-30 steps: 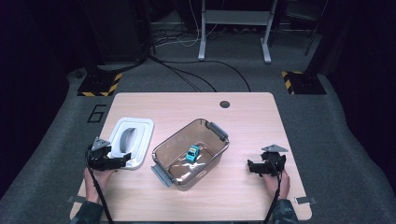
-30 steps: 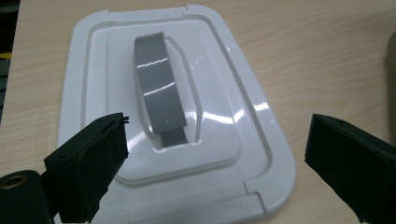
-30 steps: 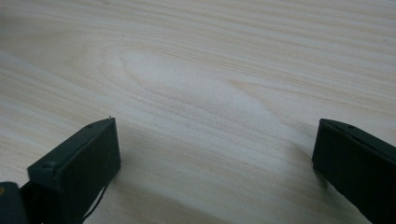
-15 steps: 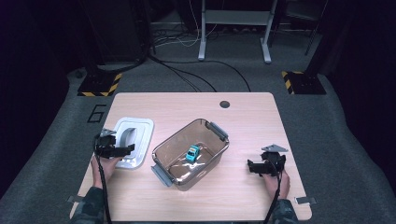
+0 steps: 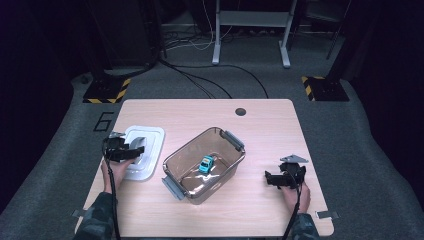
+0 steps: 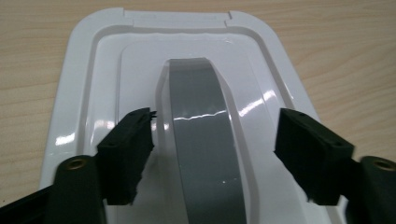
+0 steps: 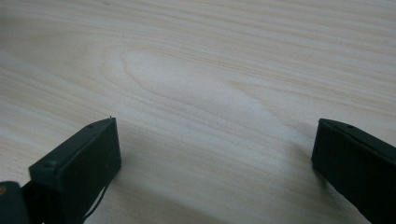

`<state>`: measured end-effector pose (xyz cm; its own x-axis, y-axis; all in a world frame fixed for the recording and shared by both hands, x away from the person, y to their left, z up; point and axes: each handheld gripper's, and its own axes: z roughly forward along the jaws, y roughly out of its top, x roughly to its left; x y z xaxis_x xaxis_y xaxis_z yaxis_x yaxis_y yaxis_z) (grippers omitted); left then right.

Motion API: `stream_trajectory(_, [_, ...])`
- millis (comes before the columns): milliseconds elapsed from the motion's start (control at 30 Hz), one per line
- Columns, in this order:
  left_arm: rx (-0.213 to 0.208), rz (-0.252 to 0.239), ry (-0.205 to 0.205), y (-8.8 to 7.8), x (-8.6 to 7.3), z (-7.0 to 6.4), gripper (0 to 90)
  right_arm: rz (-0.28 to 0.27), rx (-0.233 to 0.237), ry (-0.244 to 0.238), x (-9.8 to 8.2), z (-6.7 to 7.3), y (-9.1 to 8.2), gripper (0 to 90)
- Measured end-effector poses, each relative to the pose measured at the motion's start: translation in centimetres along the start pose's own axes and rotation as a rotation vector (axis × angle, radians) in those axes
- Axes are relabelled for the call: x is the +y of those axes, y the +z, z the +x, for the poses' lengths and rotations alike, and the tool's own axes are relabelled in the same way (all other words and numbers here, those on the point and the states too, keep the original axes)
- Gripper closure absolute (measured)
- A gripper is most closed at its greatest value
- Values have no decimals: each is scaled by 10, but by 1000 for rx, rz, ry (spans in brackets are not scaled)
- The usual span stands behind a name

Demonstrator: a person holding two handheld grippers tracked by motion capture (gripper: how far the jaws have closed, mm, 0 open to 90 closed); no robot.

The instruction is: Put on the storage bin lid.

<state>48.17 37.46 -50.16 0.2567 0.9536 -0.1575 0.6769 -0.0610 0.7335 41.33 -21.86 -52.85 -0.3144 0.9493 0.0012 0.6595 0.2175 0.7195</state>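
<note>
A white lid (image 5: 152, 137) with a grey arched handle (image 5: 138, 148) lies flat at the table's left. My left gripper (image 5: 133, 152) is low over it. In the left gripper view its jaws stand on either side of the handle (image 6: 198, 93), above the lid (image 6: 107, 70); they have just been closing. The left pad is almost at the handle's edge and the right pad is clear of it, so the gripper (image 6: 215, 126) is open. A clear brownish container (image 5: 182, 155) in the middle holds a small blue toy car (image 5: 206, 163). My right gripper (image 5: 270, 179) rests open over bare wood (image 7: 212, 140).
The container has grey latches at both ends (image 5: 233, 139). A round dark hole (image 5: 240, 111) sits near the table's far edge. Beyond the table (image 5: 280, 125) lie floor cables and black-and-yellow striped stand feet (image 5: 107, 91).
My left gripper has moved forward over the lid until its jaws straddle the grey handle, and the jaws have narrowed. The right gripper has stayed put.
</note>
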Motion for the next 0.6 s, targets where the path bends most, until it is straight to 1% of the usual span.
stream_trajectory(33, [4, 2, -3, 2, -1, 1, 361, 0, -1, -1, 0, 0, 0, 5])
stream_trajectory(100, [7, 5, -6, 4, -1, 1, 424, 1, -1, -3, 0, 0, 0, 5])
stream_trajectory(133, [18, 16, 3, 6, -2, 1, 493, 1, -1, -2, 0, 0, 0, 5])
stream_trajectory(167, [18, 16, 3, 6, -2, 1, 528, 1, -1, -2, 0, 0, 0, 5])
stream_trajectory(200, [32, 14, 12, 6, -2, 1, 577, 1, -1, -2, 0, 0, 0, 6])
stream_trajectory(233, [36, 10, 10, 5, -2, 0, 618, 1, -1, -3, 0, 0, 0, 6])
stream_trajectory(333, [40, 10, 11, 4, -2, 0, 654, 1, -1, -2, 0, 0, 0, 6])
stream_trajectory(367, [29, 13, 16, 4, -3, 1, 663, -1, -1, 2, 0, 0, 0, 7])
stream_trajectory(433, [30, 9, 16, 3, -3, 0, 664, 0, 0, -1, 0, 0, 0, 8])
stream_trajectory(467, [28, 14, 23, 1, -3, 0, 664, -1, 0, 0, 0, 0, 0, 10])
stream_trajectory(600, [18, 6, 34, -4, -2, -1, 665, -3, 2, 0, 0, 0, 0, 12])
